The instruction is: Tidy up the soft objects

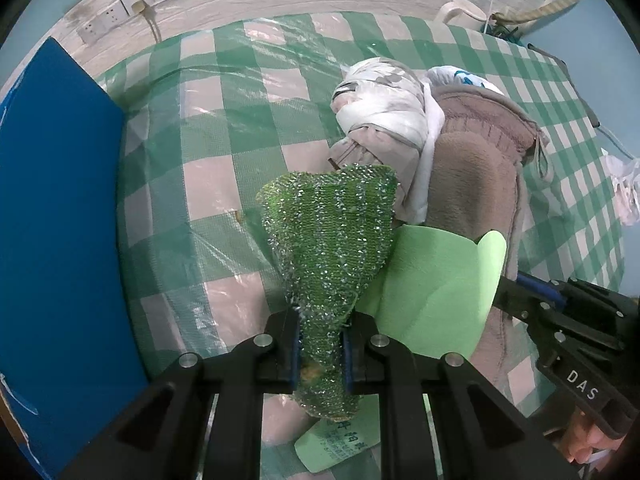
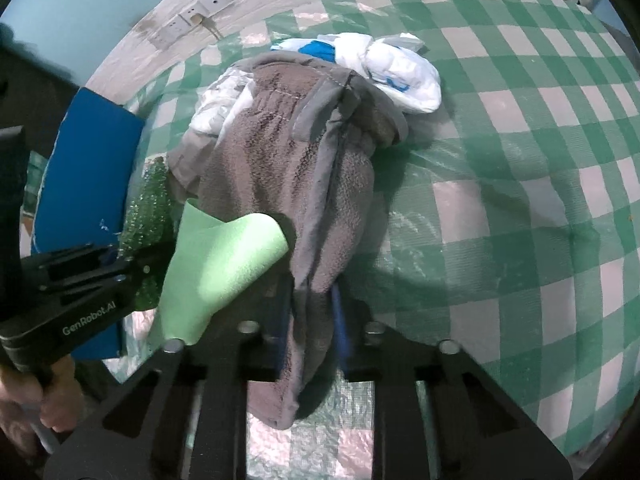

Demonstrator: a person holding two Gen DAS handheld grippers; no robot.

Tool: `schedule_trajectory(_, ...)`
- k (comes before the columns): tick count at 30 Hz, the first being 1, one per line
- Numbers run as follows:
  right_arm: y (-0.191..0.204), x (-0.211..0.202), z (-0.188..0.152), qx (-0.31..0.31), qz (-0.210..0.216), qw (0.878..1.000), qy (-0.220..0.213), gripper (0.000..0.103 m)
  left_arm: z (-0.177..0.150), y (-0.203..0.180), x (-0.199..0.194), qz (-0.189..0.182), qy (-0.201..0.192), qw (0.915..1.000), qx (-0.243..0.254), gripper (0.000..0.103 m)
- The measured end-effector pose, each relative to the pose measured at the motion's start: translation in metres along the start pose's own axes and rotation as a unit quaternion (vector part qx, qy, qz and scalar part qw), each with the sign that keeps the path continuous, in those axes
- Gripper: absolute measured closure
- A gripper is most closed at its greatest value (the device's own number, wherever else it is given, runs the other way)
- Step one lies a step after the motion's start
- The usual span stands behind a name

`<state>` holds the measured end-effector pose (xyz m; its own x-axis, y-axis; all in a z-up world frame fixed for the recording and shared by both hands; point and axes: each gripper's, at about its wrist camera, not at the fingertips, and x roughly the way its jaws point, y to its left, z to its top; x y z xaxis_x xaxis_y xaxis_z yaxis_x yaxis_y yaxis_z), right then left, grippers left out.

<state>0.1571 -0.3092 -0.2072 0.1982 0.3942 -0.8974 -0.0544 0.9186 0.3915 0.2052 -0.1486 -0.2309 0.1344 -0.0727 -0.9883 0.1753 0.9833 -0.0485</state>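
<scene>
So the left gripper (image 1: 320,344) is clamped on the sparkly green scrubber cloth (image 1: 332,236), which runs straight out past its tips, with the blue board (image 1: 56,208) off to its left. Just right of it sits the light green foam sheet (image 1: 436,292), maybe resting on the pile, hard to tell. Rightmost, the right gripper (image 2: 310,340) is pinching the grey fleece cloth (image 2: 296,184), which stretches away toward the white bundles (image 2: 404,76).
</scene>
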Motion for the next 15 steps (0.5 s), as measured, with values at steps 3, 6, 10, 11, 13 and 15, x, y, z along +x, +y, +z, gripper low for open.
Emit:
schedule_trajectory(3, 0.005, -0.008, 0.0, -0.01, -0.008, 1.0, -0.009, 0.092, -0.002, 0.003, -0.005, 0.0, -0.004, 1.0, 0.001, 0.088)
schedule_trajectory(6, 0.009, -0.016, -0.002, -0.018, -0.033, 0.999, -0.013, 0.093, -0.008, 0.005, -0.018, 0.005, -0.015, 0.9999, 0.004, 0.088)
schedule_trajectory(10, 0.015, -0.033, -0.002, -0.027, -0.064, 0.997, -0.022, 0.094, -0.012, 0.004, -0.035, 0.005, -0.033, 0.9994, 0.007, 0.088)
schedule_trajectory(11, 0.016, -0.038, -0.002, -0.029, -0.071, 0.997, -0.025, 0.094, -0.013, 0.003, -0.039, 0.004, -0.037, 0.9993, 0.007, 0.088)
schedule_trajectory(13, 0.019, -0.05, -0.002, -0.035, -0.085, 0.995, -0.034, 0.094, -0.015, 0.002, -0.046, 0.0, -0.044, 0.999, 0.007, 0.088)
schedule_trajectory(15, 0.021, -0.059, -0.001, -0.039, -0.093, 0.994, -0.039, 0.094, -0.017, 0.001, -0.055, -0.005, -0.047, 0.9988, 0.009, 0.088)
